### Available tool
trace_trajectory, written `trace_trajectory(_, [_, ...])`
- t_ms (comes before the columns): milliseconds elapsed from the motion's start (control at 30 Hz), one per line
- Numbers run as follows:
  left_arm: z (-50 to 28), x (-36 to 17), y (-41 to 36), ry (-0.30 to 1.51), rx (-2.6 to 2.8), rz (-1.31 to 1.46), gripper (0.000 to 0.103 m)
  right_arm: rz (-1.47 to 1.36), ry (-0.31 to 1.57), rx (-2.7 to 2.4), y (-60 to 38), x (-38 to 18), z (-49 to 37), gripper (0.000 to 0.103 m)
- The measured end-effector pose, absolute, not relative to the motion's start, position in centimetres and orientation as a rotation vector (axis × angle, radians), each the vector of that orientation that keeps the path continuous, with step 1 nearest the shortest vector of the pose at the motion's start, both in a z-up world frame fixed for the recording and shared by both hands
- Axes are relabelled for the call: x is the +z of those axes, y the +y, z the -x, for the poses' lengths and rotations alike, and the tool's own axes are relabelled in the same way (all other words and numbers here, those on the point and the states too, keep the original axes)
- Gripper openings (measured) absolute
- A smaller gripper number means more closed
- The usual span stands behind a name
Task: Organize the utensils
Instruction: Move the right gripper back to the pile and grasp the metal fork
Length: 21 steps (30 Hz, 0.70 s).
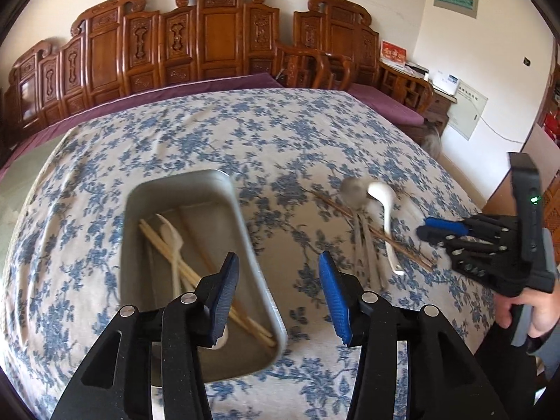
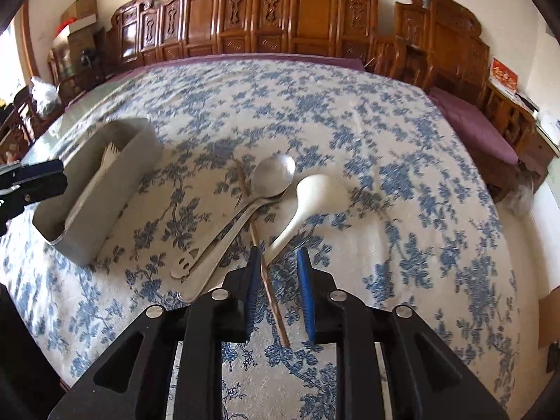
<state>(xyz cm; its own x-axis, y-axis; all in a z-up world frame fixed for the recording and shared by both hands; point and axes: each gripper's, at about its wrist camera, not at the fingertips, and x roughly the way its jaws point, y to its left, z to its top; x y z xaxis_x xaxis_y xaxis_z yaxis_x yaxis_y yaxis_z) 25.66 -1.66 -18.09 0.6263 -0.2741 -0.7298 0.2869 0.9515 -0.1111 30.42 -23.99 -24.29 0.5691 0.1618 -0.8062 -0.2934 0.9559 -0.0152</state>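
Chopsticks (image 2: 271, 294) lie crossed under two spoons (image 2: 245, 210).

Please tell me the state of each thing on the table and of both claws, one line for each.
Left claw: open, empty, above the tray.
Right claw: open, fingers either side of the chopstick.
Tray: upright, holds chopsticks and a pale spoon.
Chopstick: flat on the cloth.
Metal spoons: stacked, on the cloth.
White spoon: on the cloth.

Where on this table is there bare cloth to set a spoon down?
Free: the far floral tablecloth beyond the grey metal tray, and the stretch right of the white ceramic spoon. Crowded: between tray and white spoon, where steel spoons and a wooden chopstick overlap.
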Motion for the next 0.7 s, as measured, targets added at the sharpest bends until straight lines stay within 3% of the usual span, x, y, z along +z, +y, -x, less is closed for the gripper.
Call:
trace_trajectory(467, [-25.5, -19.4, -3.8, 0.855, -0.341, -0.039, 0.045, 0.229, 0.959, 0.346, -21.1, -25.6, -33.7, 0.023])
trace_trajectory(700, [-25.7, -19.6, -3.8, 0.859, -0.341, -0.045, 0.045, 0.11, 0.991, 0.329, -21.3, -25.9, -35.6, 0.023])
